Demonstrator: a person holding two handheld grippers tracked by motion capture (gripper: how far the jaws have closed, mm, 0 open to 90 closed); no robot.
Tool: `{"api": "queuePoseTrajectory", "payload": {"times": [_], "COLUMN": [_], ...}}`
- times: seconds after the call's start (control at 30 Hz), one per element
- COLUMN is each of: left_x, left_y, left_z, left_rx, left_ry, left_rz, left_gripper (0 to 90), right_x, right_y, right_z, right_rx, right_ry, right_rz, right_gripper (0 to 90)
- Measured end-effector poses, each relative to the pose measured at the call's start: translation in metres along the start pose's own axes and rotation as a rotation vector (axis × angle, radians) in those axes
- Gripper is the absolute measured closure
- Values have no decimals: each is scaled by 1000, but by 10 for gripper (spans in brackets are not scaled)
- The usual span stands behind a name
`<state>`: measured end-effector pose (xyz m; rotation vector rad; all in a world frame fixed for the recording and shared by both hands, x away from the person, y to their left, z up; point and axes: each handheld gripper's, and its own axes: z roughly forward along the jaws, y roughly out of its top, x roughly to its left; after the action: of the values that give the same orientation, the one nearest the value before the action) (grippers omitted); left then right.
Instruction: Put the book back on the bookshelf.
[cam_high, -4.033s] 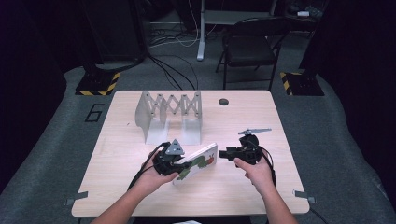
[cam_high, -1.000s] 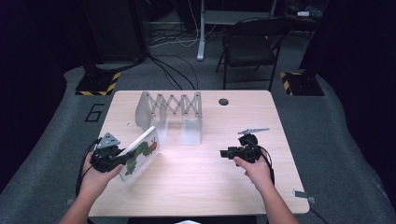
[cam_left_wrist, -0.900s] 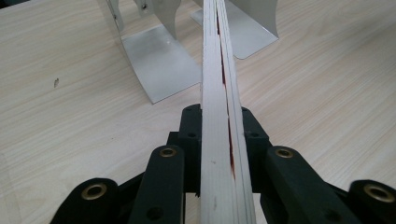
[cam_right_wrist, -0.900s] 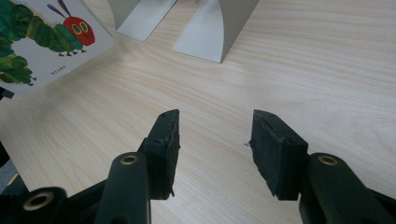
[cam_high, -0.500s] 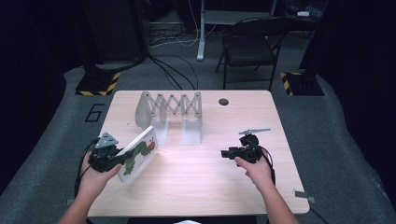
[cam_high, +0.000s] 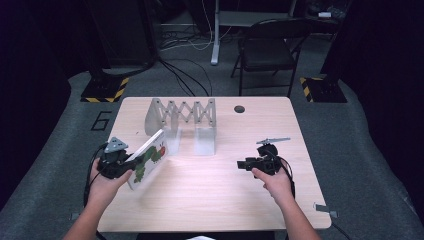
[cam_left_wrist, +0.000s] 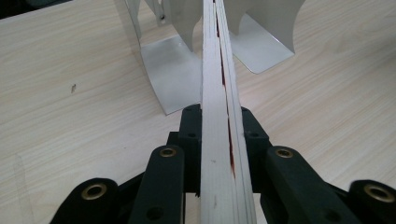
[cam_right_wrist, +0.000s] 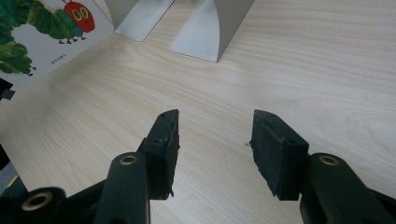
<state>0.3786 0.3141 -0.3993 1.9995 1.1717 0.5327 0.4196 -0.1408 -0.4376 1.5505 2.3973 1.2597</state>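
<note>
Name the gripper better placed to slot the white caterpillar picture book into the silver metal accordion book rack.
Left. The left gripper is shut on the book, whose edge points at the rack. The right gripper is open, empty and farther off.

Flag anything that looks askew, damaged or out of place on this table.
Nothing looks damaged or spilled. The picture book is tilted, but only because the left gripper is shut on its edge, holding it near the expanding metal book rack. The right gripper is open above bare table.
</note>
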Motion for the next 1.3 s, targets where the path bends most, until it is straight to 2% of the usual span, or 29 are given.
{"api": "queuePoseTrajectory", "payload": {"times": [0.27,0.3,0.4,0.63,1.0,1.2,1.3], "left_x": [2,2,2,-1,-4,-5,-5], "left_y": [15,16,21,30,34,36,37], "left_z": [8,10,13,27,50,57,60], "left_rx": [2,-11,-2,-9,-25,-38,-34], "left_ry": [28,39,41,77,134,152,155], "left_rz": [-17,-23,-34,-59,-73,-107,-110], "left_gripper": [758,758,758,758,758,758,758], "right_x": [-1,0,0,0,-2,-2,-2], "right_y": [0,0,0,0,0,0,0], "right_z": [1,0,0,0,-1,0,0], "right_rx": [-11,1,0,0,-1,1,3], "right_ry": [1,1,0,0,-5,-3,-3], "right_rz": [-19,-1,-3,-3,-4,-3,-4], "right_gripper": [512,512,512,511,511,511,511]}}
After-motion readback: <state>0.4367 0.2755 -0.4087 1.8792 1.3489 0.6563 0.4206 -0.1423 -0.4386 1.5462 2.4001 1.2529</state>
